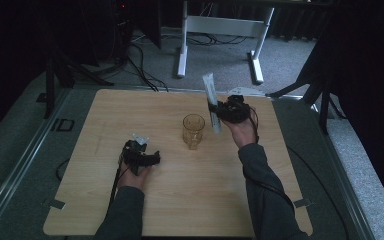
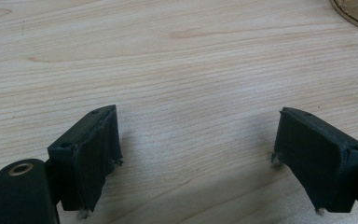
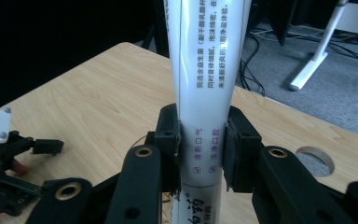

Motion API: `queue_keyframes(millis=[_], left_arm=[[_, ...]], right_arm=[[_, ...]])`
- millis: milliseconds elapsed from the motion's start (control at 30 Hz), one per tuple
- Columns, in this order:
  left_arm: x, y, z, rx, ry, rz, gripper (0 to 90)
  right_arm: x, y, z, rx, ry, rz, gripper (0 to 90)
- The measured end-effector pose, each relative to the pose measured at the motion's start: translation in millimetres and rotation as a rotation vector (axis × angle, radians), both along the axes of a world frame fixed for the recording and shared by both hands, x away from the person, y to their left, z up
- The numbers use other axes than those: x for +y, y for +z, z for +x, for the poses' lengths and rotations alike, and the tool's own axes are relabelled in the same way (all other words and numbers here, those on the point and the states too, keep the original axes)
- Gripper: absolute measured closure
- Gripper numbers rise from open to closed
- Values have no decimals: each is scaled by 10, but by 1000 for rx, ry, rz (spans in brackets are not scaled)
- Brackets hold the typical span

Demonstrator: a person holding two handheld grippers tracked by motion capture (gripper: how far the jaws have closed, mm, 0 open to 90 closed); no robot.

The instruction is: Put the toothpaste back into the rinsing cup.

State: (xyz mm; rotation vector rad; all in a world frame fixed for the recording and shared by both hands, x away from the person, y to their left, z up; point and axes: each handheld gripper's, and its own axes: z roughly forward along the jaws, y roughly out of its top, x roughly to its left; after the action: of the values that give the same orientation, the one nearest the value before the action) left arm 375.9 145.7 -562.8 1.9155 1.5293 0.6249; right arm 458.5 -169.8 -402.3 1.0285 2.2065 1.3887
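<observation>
White tube (image 3: 200, 84) pinched between my right gripper (image 3: 200, 156) pads, held up over the far right of the table (image 1: 180, 200), tilted, lower end just beside the amber glass (image 1: 193, 130). My left gripper (image 2: 196, 158) rests near the glass, jaws spread, nothing between them.

Left gripper (image 1: 147, 159) low over table, jaws wide apart, nothing between. Right gripper (image 1: 219, 111) raised, jaws clamped on both sides of white tube (image 1: 211, 101), tilted. Both forearms enter from bottom, sleeves probably grey.
</observation>
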Motion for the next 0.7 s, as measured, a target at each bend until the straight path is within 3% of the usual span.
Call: queue_keyframes(millis=[700], left_arm=[[0,0,0,0,0,0,143]], right_arm=[[95,-14,31,-23,6,13,707]])
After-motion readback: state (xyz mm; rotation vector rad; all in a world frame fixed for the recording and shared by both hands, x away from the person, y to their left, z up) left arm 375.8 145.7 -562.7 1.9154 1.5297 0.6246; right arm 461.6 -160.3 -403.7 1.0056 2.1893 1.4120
